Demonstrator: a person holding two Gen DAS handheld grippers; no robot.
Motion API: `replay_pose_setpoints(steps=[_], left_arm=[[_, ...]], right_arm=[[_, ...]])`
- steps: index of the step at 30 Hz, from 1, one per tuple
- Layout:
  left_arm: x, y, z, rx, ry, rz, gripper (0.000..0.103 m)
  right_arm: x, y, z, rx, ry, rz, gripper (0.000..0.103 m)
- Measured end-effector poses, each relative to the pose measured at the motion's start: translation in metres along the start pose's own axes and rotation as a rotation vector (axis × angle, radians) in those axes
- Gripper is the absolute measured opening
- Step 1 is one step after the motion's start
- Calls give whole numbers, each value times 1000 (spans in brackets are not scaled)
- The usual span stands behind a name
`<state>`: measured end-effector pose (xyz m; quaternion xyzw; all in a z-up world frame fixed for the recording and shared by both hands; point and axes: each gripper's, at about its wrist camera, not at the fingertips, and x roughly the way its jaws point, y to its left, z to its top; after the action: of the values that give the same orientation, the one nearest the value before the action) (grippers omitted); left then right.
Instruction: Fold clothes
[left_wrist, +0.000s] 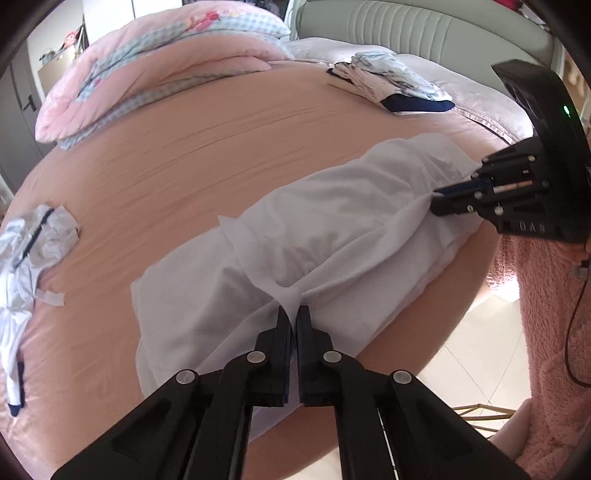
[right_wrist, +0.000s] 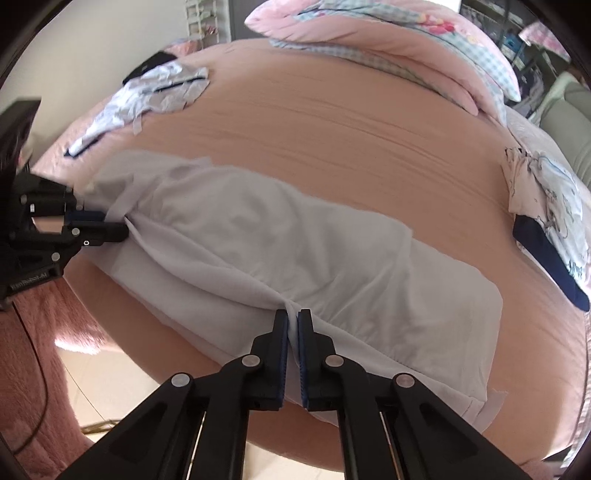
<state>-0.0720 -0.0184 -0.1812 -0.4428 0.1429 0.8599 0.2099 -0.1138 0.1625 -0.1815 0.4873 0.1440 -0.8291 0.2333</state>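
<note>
Plain white cotton garment (left_wrist: 332, 236) being pinched at its near edge by the left gripper (left_wrist: 293, 314) and right gripper (right_wrist: 293, 317), jaws clamped on cloth, lying bunched on the peach bedsheet (left_wrist: 221, 147), crumpled white navy-trimmed shirt (left_wrist: 33, 240) and folded printed clothes (right_wrist: 554, 206) being left well apart

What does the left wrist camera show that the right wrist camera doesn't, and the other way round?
Only the left wrist view shows the right gripper from outside, pinching the white garment.

Only the right wrist view shows the left gripper from outside, with a dark object beyond the crumpled white clothing.

Both show the pink bed sheet, the folded pile near the headboard, the pink quilt, and both grippers shut on the garment's near edge.
</note>
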Motion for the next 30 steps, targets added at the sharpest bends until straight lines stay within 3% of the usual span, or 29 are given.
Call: replay_pose_setpoints(steps=[4, 8, 10, 14, 18, 20, 24, 27, 30], left_arm=[[-26, 4, 6, -18, -74, 18, 2], [-39, 3, 7, 32, -77, -5, 2], [-32, 5, 4, 53, -36, -16, 3], [1, 0, -11, 114, 130, -8, 4], [-2, 0, -18, 130, 139, 5, 5], [-8, 10, -16, 84, 118, 45, 5], [-13, 42, -14, -36, 98, 185, 5], [-15, 51, -15, -67, 98, 210, 6], [-18, 55, -18, -52, 104, 309, 6]], right_arm=[[-18, -8, 7, 22, -58, 17, 2], [-39, -4, 3, -15, -84, 36, 2], [-41, -1, -1, -48, -78, 31, 2], [-3, 10, -21, -144, 96, -52, 2], [-2, 7, -33, -142, 100, -47, 3], [-8, -2, -33, -101, 94, -40, 3], [-16, -18, -35, -67, 63, -130, 3], [-16, -30, -37, -31, 58, -153, 2], [-21, -31, -38, -30, 46, -188, 2]])
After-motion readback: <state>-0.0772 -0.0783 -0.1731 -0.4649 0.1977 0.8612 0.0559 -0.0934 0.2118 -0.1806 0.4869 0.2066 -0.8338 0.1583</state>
